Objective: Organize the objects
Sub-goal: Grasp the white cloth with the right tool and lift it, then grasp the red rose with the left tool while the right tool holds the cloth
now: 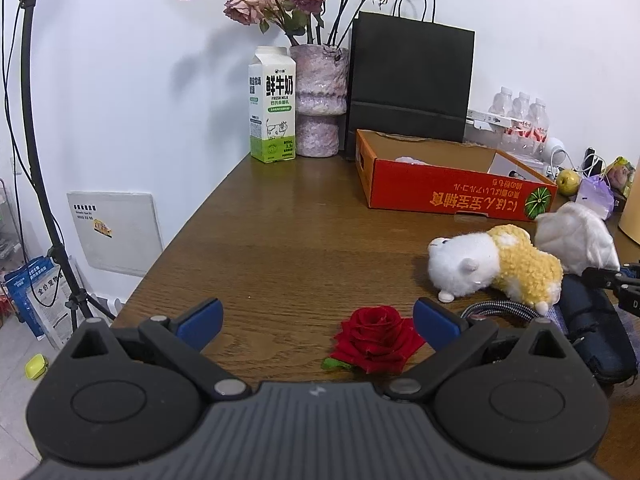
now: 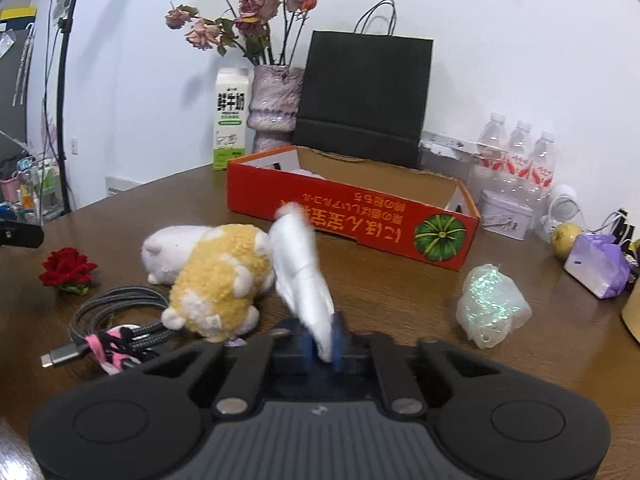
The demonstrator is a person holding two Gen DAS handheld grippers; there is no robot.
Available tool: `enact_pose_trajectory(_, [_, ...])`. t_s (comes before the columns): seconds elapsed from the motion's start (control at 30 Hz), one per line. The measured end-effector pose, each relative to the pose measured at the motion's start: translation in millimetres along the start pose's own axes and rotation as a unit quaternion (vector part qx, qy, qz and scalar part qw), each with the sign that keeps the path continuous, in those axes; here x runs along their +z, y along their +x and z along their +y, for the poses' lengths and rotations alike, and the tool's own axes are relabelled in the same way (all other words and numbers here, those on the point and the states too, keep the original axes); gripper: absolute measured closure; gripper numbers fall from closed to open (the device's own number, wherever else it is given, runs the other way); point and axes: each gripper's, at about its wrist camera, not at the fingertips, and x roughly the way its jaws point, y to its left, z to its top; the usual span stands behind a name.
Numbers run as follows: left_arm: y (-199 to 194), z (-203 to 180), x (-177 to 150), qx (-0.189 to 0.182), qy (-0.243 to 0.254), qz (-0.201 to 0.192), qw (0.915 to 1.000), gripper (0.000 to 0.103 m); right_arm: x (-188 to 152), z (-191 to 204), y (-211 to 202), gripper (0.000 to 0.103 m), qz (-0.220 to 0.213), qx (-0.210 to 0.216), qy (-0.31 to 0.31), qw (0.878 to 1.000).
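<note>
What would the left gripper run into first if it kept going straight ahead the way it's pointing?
Probably the red rose, lying on the table just ahead between the open left gripper fingers; height is unclear, so it might pass over it.

The counter [image 1: 288,240] is brown wood with visible grain and a soft sheen. The plush toy [image 2: 216,276] is fluffy cloth, white and curly yellow. The red rose [image 1: 376,338] looks like velvety fabric. The cable [image 2: 116,320] has a braided woven sleeve and a metal plug. The orange box [image 2: 352,220] is printed cardboard, raw brown inside. The black bag [image 2: 364,96] is matt paper. The crinkled pouch [image 2: 492,304] is iridescent, glossy plastic film. The left gripper [image 1: 318,322] is matt black plastic with blue pads [image 1: 436,324].
</note>
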Motion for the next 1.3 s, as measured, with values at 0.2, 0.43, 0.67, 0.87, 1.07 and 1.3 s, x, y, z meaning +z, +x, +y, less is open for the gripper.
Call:
enact_pose_trajectory(0.2, [3,2,1,0.0,-0.002,0.004,1.0,0.0,-5,-2,-10,0.098,-0.023,-0.017,0.009,1.0])
enact_pose_trajectory(0.43, [4,3,2,-0.008,0.0,0.011,0.9999,0.0,-11,-3,-27,0.098,-0.051,-0.036,0.018,0.998])
enact_pose_trajectory(0.67, [15,-2,1,-0.059,0.006,0.05,0.9969,0.0,-15,-1,-39,0.098,-0.073,-0.054,0.02,0.996])
enact_pose_trajectory(0.87, [40,-16,-3,-0.055,0.017,0.086,0.9947,0.0,-17,2,-43,0.098,-0.077,-0.061,0.017,0.995])
enact_pose_trajectory(1.07, [52,-15,-7,-0.035,-0.005,0.09,0.9953,0.006,-17,2,-44,0.098,-0.079,-0.062,0.015,0.995])
enact_pose_trajectory(1.3, [49,-22,-10,-0.021,0.003,0.061,0.9979,0.053,-17,2,-43,0.098,-0.08,-0.06,0.016,0.995])
